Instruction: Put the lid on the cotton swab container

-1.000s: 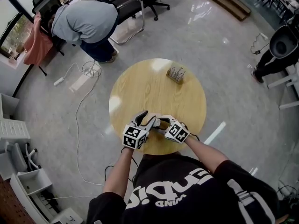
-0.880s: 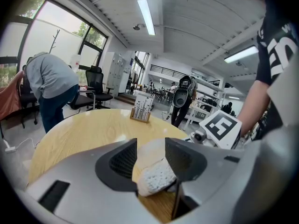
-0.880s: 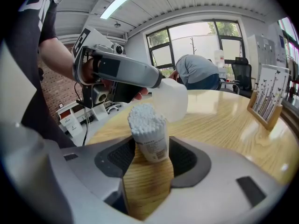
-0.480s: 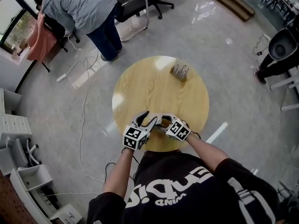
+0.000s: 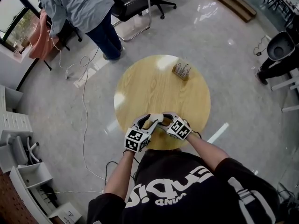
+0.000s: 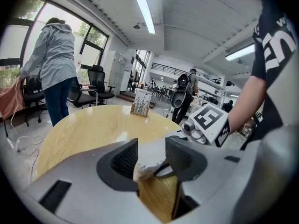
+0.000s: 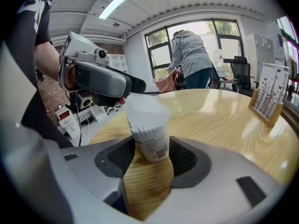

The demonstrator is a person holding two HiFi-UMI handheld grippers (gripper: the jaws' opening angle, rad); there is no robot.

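Observation:
The cotton swab container (image 7: 150, 140), a clear cup packed with swabs, stands on the round wooden table (image 5: 154, 87) near its front edge. My right gripper (image 7: 152, 155) is shut on its lower body. A translucent white lid (image 7: 144, 107) sits over the container's top, and my left gripper (image 6: 150, 155) is shut on that lid (image 6: 147, 161). In the head view the left gripper (image 5: 148, 121) and right gripper (image 5: 164, 120) meet tip to tip around the container (image 5: 157, 118). The lid's seating on the rim is hidden.
A small wooden card stand (image 5: 181, 70) sits at the table's far side. A person in a grey top (image 5: 84, 8) bends over by office chairs (image 5: 133, 3) at the back left. A white cable (image 5: 84, 106) trails across the floor left of the table.
My left gripper has shifted a little toward the right gripper, bringing the lid over the container. The right gripper has stayed put. The person in the background has moved.

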